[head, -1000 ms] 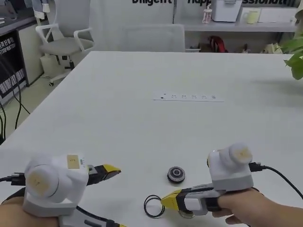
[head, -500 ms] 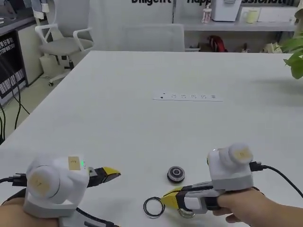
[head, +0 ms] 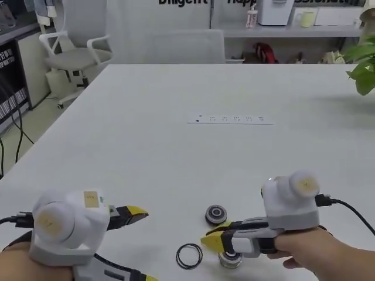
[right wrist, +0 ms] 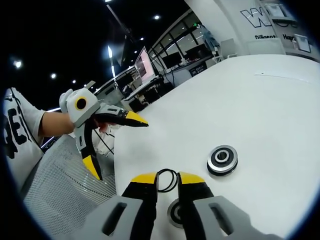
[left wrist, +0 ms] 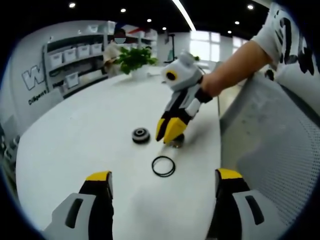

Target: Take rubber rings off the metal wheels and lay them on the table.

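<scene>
A metal wheel with its black rubber ring (head: 216, 214) (right wrist: 222, 160) (left wrist: 140, 135) stands on the white table. Loose black rings (head: 189, 255) (left wrist: 163, 166) (right wrist: 167, 180) lie flat in front of it. A bare metal wheel (head: 229, 259) (right wrist: 175, 212) sits on the table under my right gripper (head: 211, 238) (right wrist: 168, 178) (left wrist: 169, 131). Its jaws stand a narrow gap apart with nothing between the tips. My left gripper (left wrist: 160, 175) (head: 140, 246) hovers wide open and empty to the left of the rings.
A power strip (head: 230, 120) lies flat in the middle of the white table (head: 176, 158). A potted plant (head: 362, 64) stands at the far right edge. Office chairs (head: 73, 55) stand beyond the far left corner.
My right gripper has drawn back a little up and to the right, away from the loose rings. The rings, the ringed wheel and the left gripper have stayed where they were.
</scene>
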A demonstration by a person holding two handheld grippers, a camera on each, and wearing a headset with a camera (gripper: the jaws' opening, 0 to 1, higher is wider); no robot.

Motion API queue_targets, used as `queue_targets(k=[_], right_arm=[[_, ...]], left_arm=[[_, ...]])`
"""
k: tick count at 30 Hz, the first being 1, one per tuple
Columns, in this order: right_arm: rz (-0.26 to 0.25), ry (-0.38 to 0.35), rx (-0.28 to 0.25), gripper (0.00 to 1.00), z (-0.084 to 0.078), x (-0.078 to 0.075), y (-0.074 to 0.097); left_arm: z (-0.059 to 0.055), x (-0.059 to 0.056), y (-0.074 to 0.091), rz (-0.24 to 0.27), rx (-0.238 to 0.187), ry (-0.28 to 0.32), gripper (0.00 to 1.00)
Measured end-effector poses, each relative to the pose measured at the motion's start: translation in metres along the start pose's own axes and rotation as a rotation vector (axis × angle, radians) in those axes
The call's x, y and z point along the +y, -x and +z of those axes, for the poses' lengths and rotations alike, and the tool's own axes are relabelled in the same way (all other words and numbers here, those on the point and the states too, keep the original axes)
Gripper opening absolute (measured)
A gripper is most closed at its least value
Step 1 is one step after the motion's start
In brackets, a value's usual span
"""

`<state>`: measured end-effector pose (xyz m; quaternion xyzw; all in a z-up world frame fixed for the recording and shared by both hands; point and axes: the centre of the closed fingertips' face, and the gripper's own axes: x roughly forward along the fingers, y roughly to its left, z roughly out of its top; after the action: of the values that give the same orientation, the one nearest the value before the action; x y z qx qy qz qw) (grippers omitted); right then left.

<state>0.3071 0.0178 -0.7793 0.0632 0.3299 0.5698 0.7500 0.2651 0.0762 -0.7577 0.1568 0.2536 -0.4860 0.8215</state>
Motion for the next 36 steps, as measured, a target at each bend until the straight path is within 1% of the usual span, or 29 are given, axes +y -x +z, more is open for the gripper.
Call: queue_targets(k=[3, 8, 15, 19, 22, 29, 36], right_arm=[[-0.009, 0.008, -0.018, 0.13, 0.005, -0.003, 0.006], [-0.031, 0.026, -0.03, 0.13, 0.008, -0.009, 0.015], [-0.059, 0.033, -0.057, 0.15, 0.017, -0.019, 0.026], [-0.079, 0.04, -0.073, 0.17, 0.023, -0.025, 0.032], [-0.107, 0.062, -0.081, 0.2, 0.026, -0.032, 0.036], [-0.148, 0.102, -0.075, 0.24, 0.025, -0.042, 0.039], [-0.173, 0.124, -0.062, 0.27, 0.02, -0.05, 0.037]], left_arm=[[0.004, 0.004, -0.001, 0.003, -0.003, -0.001, 0.84], [0.009, 0.009, -0.004, 0.007, -0.011, -0.001, 0.81], [0.017, 0.017, -0.009, 0.008, -0.018, -0.017, 0.77], [0.022, 0.023, -0.011, 0.016, -0.028, -0.009, 0.75], [0.024, 0.027, -0.013, 0.022, -0.031, -0.007, 0.73], [0.029, 0.037, -0.021, 0.027, -0.04, 0.007, 0.69], [0.032, 0.045, -0.033, 0.03, -0.04, 0.024, 0.67]])
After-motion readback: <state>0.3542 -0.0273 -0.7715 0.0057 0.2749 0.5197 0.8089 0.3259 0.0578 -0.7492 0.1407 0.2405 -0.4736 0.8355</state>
